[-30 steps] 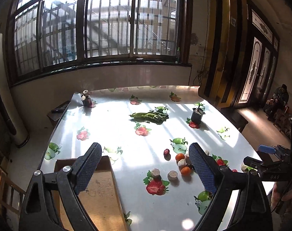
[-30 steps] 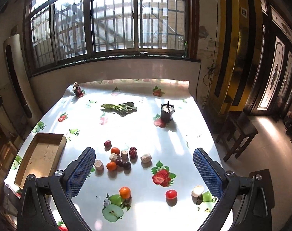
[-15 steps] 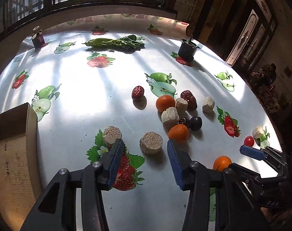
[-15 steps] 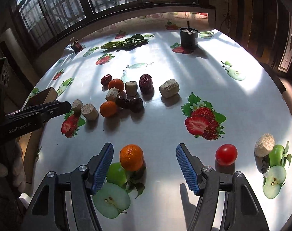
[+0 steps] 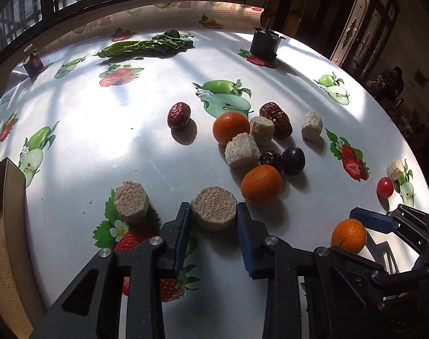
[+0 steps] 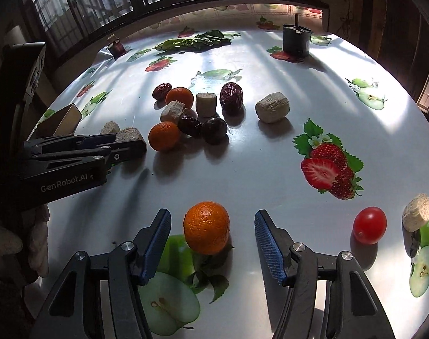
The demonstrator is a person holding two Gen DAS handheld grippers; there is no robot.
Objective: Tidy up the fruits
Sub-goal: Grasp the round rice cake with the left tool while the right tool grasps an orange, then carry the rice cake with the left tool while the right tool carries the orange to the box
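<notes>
My left gripper [image 5: 214, 223] points down at the fruit-print table, and its closing blue pads press both sides of a beige round chunk [image 5: 214, 212]. The right wrist view shows this same grip from the side, at the left gripper [image 6: 129, 141]. My right gripper [image 6: 211, 237] straddles a lone orange [image 6: 206, 227]; its jaws are closing, with a gap left on each side. A mixed pile lies beyond: two oranges [image 5: 231, 127] [image 5: 261, 183], red dates [image 5: 276, 118], beige chunks [image 5: 241, 150] and a dark plum [image 5: 293, 156].
An open cardboard box [image 5: 5, 226] stands at the table's left edge. Another beige chunk [image 5: 131, 202] lies left of my left gripper. A cherry tomato [image 6: 369, 224] and a chunk [image 6: 416, 212] lie at the right. Leafy greens [image 6: 192, 42], a black pot [image 6: 296, 41] and a jar [image 6: 115, 46] stand far back.
Both grippers dropped from high above the table to just over it and narrowed. The left closed onto the beige chunk; the right came down around the lone orange.
</notes>
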